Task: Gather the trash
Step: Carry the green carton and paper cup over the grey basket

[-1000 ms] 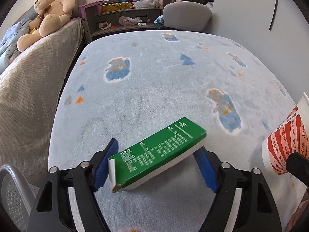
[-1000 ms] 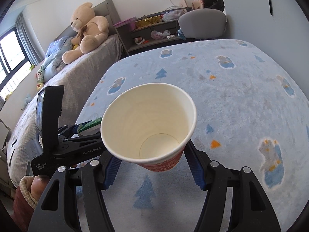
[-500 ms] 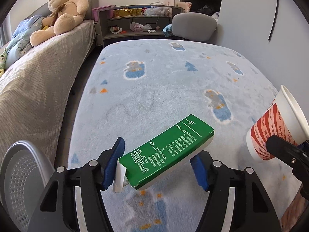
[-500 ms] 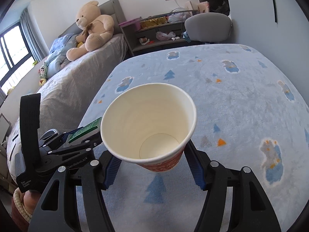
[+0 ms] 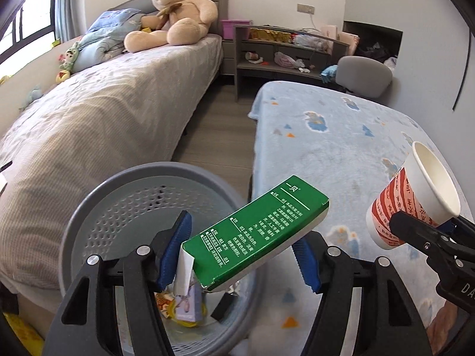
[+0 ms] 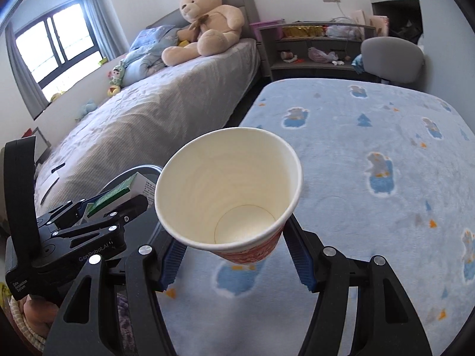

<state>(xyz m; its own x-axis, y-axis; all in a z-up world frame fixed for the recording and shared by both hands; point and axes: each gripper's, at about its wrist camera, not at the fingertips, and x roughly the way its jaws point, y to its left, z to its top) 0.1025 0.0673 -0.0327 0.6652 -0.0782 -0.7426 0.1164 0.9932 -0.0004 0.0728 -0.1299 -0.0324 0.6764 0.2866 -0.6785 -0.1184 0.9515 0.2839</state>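
Observation:
My left gripper (image 5: 242,252) is shut on a green and white carton (image 5: 258,231) and holds it tilted over the grey perforated trash bin (image 5: 127,207). The bin holds some wrappers at its bottom (image 5: 184,308). My right gripper (image 6: 234,258) is shut on a red-striped paper cup (image 6: 228,190), empty, mouth toward the camera. The cup also shows in the left wrist view (image 5: 412,198), to the right of the carton. The left gripper with the carton (image 6: 115,192) shows at the left of the right wrist view, above the bin rim (image 6: 139,169).
A light blue patterned rug (image 5: 341,148) lies to the right of the bin. A grey bed (image 5: 89,124) with a teddy bear (image 5: 175,12) runs along the left. A grey shelf (image 5: 285,53) and a grey chair (image 5: 365,74) stand at the back.
Both grippers have swung left and up from over the rug. The carton now hangs over the trash bin, which has come fully into view. The cup followed alongside.

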